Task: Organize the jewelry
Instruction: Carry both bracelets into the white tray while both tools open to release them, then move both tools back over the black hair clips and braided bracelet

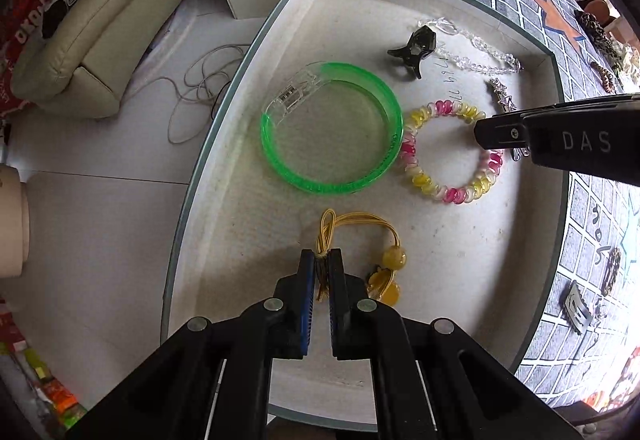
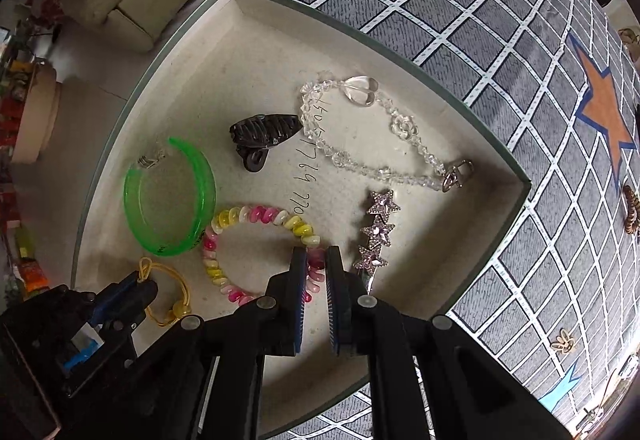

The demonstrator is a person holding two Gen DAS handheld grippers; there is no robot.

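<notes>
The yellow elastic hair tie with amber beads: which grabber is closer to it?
Left. The left gripper is pinching the yellow elastic hair tie with amber beads. The right gripper is apart, over the pink-and-yellow spiral hair tie.

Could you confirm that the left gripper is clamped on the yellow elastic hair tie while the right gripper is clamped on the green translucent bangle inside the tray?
Not quite. The right gripper is closed on the pink-and-yellow spiral coil hair tie, not the green translucent bangle, which lies untouched in the shallow white tray; the right wrist view shows this. The left gripper is indeed clamped on the yellow elastic hair tie.
</notes>
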